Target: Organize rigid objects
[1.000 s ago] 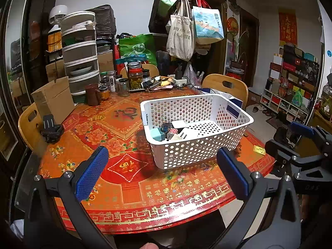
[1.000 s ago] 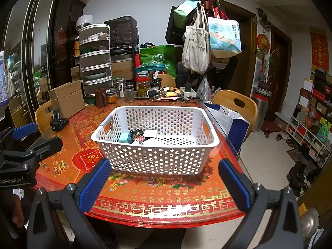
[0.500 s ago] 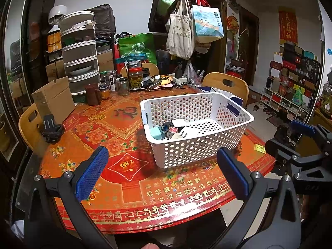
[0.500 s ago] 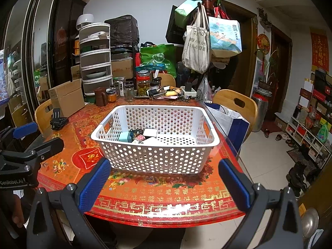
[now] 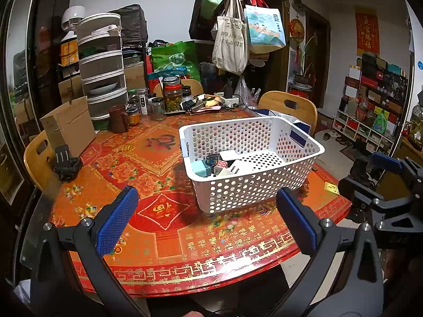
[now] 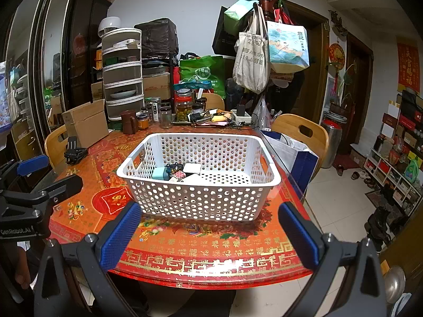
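A white perforated basket (image 5: 264,185) (image 6: 201,200) stands on the red patterned round table (image 5: 164,227) (image 6: 211,251). Inside lie several small rigid objects: a teal box (image 5: 201,169) (image 6: 158,173), a white box (image 5: 229,155) (image 6: 192,168) and a dark striped piece (image 5: 212,158). My left gripper (image 5: 207,223) hangs open above the table's near edge, left of the basket, with nothing between its fingers. My right gripper (image 6: 211,233) is open too, just in front of the basket, and it also shows at the right edge of the left wrist view (image 5: 380,174).
A black clamp-like item (image 5: 66,165) lies at the table's left, beside a cardboard box (image 5: 68,126). Jars (image 5: 173,97), a brown mug (image 5: 119,119) and cables crowd the far side. Wooden chairs (image 5: 289,105) surround the table. A stacked drawer unit (image 5: 101,66) and a coat rack with bags (image 5: 238,39) stand behind.
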{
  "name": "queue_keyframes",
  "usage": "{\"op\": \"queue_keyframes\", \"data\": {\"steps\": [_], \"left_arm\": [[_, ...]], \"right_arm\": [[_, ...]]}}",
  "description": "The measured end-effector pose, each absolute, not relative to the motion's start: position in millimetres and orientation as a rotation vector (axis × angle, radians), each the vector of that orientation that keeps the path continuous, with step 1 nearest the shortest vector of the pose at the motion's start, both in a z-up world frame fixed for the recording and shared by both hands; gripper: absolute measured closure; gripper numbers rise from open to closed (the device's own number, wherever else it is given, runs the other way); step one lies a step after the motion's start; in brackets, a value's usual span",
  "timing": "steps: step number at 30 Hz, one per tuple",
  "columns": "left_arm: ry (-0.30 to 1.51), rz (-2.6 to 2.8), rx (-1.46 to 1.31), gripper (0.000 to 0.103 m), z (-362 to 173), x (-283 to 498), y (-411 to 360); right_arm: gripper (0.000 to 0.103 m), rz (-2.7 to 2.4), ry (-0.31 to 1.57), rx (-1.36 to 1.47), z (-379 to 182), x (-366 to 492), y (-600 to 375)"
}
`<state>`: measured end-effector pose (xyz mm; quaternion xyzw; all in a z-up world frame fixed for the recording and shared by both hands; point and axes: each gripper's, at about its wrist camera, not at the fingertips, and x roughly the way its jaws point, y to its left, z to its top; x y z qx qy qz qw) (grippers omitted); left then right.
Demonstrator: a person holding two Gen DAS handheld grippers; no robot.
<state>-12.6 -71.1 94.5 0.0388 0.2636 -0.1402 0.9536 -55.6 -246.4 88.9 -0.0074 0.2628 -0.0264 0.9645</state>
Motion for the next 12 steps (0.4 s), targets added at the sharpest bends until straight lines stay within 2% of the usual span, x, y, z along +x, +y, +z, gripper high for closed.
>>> {"op": "queue_keyframes", "data": {"steps": [12], "left_arm": [[0.512,-0.289,0.114,0.000,93.9,-17.7,-70.8]], "right_arm": [[0.000,-0.053,0.533,-0.016,89.3,-55.2,-245.9]]}}
